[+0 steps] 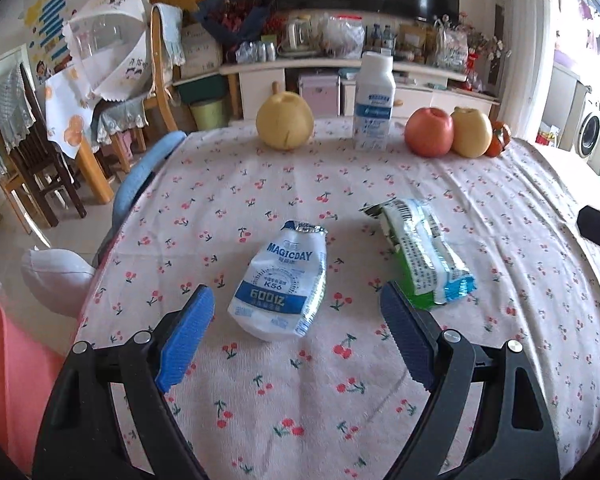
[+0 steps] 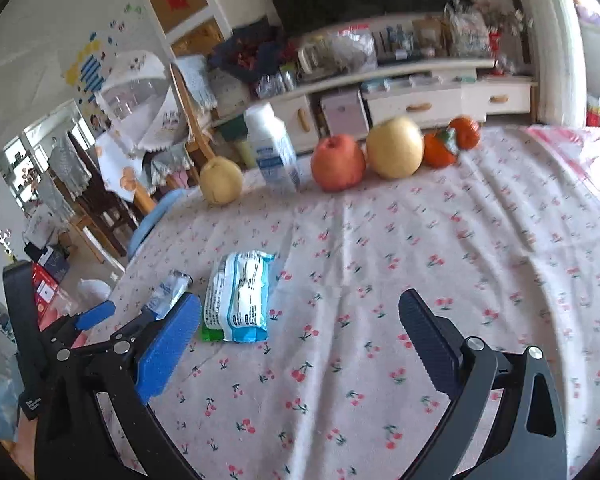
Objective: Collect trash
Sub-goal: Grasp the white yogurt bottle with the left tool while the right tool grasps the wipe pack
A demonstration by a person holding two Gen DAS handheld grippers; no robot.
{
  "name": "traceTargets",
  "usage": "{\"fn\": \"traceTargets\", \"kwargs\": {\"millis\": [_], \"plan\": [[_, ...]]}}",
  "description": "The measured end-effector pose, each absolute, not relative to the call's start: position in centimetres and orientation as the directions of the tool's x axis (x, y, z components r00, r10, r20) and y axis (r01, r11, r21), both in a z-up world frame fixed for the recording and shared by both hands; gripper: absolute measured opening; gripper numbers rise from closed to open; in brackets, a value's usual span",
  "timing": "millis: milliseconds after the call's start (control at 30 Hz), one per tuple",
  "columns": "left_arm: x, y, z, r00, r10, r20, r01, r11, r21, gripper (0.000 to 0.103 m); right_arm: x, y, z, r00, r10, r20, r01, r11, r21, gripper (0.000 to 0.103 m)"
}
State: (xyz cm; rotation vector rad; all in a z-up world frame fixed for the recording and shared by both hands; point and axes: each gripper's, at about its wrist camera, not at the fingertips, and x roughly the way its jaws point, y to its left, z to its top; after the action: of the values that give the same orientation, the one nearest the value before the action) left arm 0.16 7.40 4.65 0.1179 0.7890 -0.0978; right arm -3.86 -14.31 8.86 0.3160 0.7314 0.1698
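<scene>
Table: covered by a white cloth with a cherry print (image 1: pixel 380 184); carries all items listed below
Left gripper (image 1: pixel 296 322): jaws spread wide, nothing clamped; blue pads stand either side of the white pouch without touching it
Right gripper (image 2: pixel 300 332): jaws spread wide over bare cloth, nothing between the pads; the green-and-blue wrapper lies just beyond its left pad
White pouch (image 1: pixel 280 284): crumpled, printed "MAGICDAY", flat on the cloth near the table's left edge, torn top pointing away from the camera; in the right wrist view only a sliver shows (image 2: pixel 168 292) behind the left pad of the right gripper
Green-and-blue wrapper (image 1: pixel 424 256): crinkled snack packet, flat on the cloth, just to the right of the white pouch and apart from it; its near end sits behind the right pad of the left gripper in the left wrist view
White bottle (image 1: pixel 374 100): upright at the far edge of the table, between the lone pear and the apple
Lone pear (image 1: pixel 285 120): far edge, left of the bottle
Apple (image 1: pixel 429 131): far edge, touching a second pear (image 1: pixel 472 132) on its right
Orange fruits (image 2: pixel 452 142): far edge, beside the second pear
Background: television cabinet (image 1: pixel 340 80) with clutter beyond the table; wooden chairs to the left
</scene>
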Motion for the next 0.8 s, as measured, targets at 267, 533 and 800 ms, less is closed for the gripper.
{"fn": "traceTargets", "kwargs": {"millis": [267,533,800], "plan": [[3.4,7.9,2.5,0.641,-0.026,-0.767,0.115,0.991,0.062,0.086,0.4,-11.5,6.8,0.659,0.343,-0.669,-0.115,0.925,0.361,0.098],[5.3,7.9,1.5,0.606,-0.018,-0.796,0.114,0.991,0.065,0.085,3.1,-8.9,5.9,0.619,0.391,-0.681,-0.198,0.917,0.346,0.098],[6.3,8.3,1.0,0.579,-0.023,-0.815,0.100,0.994,0.043,0.078,5.3,-7.1,4.8,0.587,0.412,-0.697,-0.234,0.910,0.342,0.098]]}}
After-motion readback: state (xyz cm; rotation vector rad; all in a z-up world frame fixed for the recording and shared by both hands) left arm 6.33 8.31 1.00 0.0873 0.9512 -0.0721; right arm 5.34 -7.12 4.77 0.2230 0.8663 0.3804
